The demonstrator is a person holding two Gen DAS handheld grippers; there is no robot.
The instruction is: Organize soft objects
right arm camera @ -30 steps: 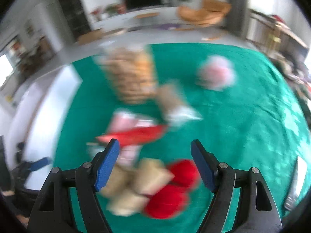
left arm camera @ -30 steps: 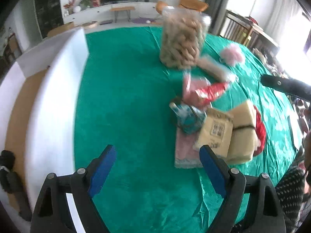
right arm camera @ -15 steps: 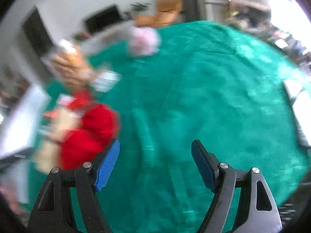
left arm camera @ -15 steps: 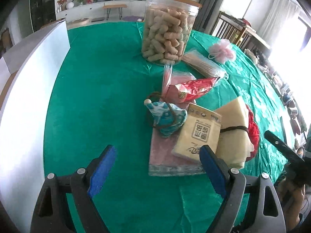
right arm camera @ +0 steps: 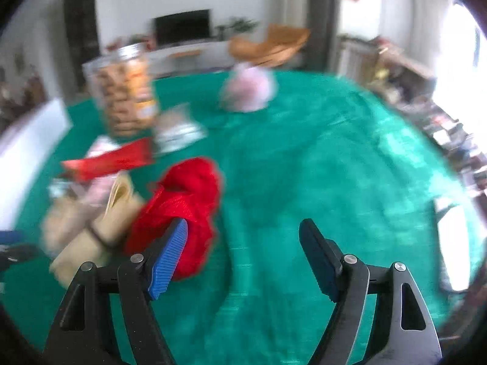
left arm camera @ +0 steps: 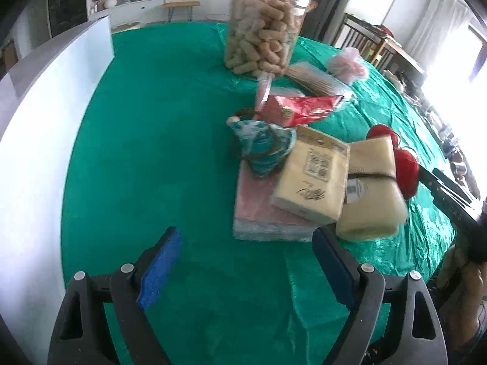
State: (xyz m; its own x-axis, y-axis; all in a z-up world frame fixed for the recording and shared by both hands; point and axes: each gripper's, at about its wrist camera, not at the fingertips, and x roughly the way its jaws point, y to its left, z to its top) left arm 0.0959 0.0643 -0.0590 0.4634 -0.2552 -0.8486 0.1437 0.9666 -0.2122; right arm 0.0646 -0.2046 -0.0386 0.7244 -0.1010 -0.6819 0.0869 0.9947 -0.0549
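The main risk is the stacking: the tan paper tissue pack [left arm camera: 315,179] leans on the flat pink plastic-wrapped pack [left arm camera: 258,210], and the cream bundle bound with a dark band [left arm camera: 371,191] rests against it, so lifting any one piece would likely drag or tip its neighbours. The soft red yarn bundle [right arm camera: 182,210] sits just beside that cream bundle and could snag on it. Further off, the teal cloth pouch [left arm camera: 261,146], the red foil packet [left arm camera: 301,108], the tall clear jar of biscuit sticks [left arm camera: 263,33] and the pink mesh puff [left arm camera: 348,64] lie on the green tablecloth [left arm camera: 158,140]. The left gripper [left arm camera: 243,261] tilts steeply down short of the pile, jaws wide apart and empty. The right gripper [right arm camera: 243,252] angles down beside the yarn, jaws likewise spread, holding nothing
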